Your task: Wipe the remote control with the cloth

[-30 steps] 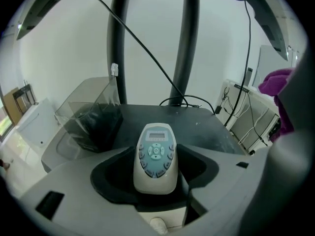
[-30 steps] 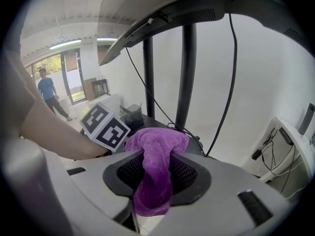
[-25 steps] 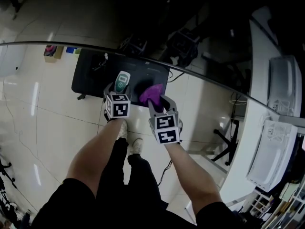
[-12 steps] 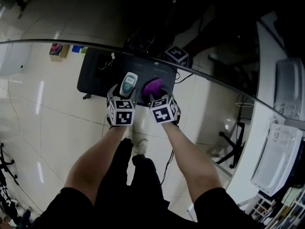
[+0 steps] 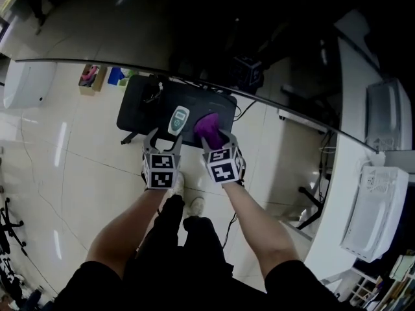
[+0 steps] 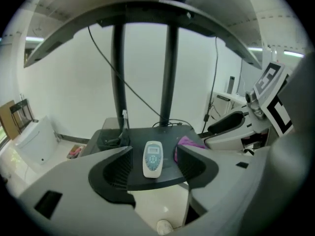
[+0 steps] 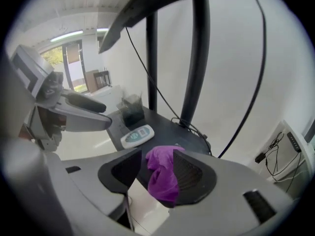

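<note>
Back comes the left claw (image 5: 164,138) off the remote (image 5: 178,119), which lies flat on the black bench (image 5: 139,106). That claw is wide, its jaws easing inward with nothing between them. Just right of the remote, the right claw (image 5: 217,140) is opening, the purple cloth (image 5: 209,126) loose between its jaws and hanging against one.

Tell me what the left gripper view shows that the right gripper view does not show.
Only the left gripper view: a shoe on the floor. Only the right gripper view: the cloth hanging against one pad of the right gripper, whose jaws are opening with it between them. Both: the remote control lying on the black table, the cloth, two poles.
</note>
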The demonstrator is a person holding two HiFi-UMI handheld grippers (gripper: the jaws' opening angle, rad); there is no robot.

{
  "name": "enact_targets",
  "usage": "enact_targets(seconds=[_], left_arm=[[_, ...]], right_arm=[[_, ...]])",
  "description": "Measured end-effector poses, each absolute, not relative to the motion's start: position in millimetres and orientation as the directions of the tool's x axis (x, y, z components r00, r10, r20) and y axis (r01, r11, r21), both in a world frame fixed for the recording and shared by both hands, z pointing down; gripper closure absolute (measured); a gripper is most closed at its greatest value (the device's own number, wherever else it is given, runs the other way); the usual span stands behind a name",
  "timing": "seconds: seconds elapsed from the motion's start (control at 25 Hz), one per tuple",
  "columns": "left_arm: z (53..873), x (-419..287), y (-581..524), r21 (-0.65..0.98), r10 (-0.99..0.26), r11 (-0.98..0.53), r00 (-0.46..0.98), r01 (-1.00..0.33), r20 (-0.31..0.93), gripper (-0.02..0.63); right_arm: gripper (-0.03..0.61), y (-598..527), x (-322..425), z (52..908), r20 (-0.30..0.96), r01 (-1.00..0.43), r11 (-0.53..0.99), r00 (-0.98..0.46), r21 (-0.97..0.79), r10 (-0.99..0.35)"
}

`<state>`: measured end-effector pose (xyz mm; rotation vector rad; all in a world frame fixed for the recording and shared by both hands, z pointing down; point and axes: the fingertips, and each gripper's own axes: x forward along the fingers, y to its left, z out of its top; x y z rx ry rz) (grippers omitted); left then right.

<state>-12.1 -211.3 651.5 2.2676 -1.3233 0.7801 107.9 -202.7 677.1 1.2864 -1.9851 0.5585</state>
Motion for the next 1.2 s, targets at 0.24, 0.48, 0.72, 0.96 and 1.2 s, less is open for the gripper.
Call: enact_targets(seconds=[0.24,0.48,0.72,0.96,1.2], left_arm=[[527.5,2.8,-134.5,0.038,-0.691,-0.576,0.511,-0.817,0.511,0.451],[431.7,4.2,-59.1,-0.033,-0.717,-0.637,0.576,-0.77,0.393,0.614],[394.9,-3.9,-25.2,-0.05,-0.723,-0.651,0.599,-0.758,0.345,0.614],[386.8,-16.9,-13.4,-0.052,-0.689,-0.692,0.638,-0.72,0.344,0.614],[383.2,-26.9,-1.6,-0.046,-0.659,-0.725,0.673,-0.687,0.337,0.614]], right_arm=[[0.474,-120.1,78.4,540.9,0.596,-0.879,0.474,-0.409,-0.053,-0.692],[0.54,-45.9,54.1,449.6,0.479,-0.835,0.548,-0.497,-0.037,-0.724],[0.561,-12.5,44.0,404.0,0.417,-0.828,0.56,-0.506,0.01,-0.755],[0.561,-5.2,34.2,381.8,0.379,-0.854,0.519,-0.467,0.043,-0.799],[0.563,3.2,15.7,373.8,0.372,-0.864,0.5,-0.445,0.062,-0.814]])
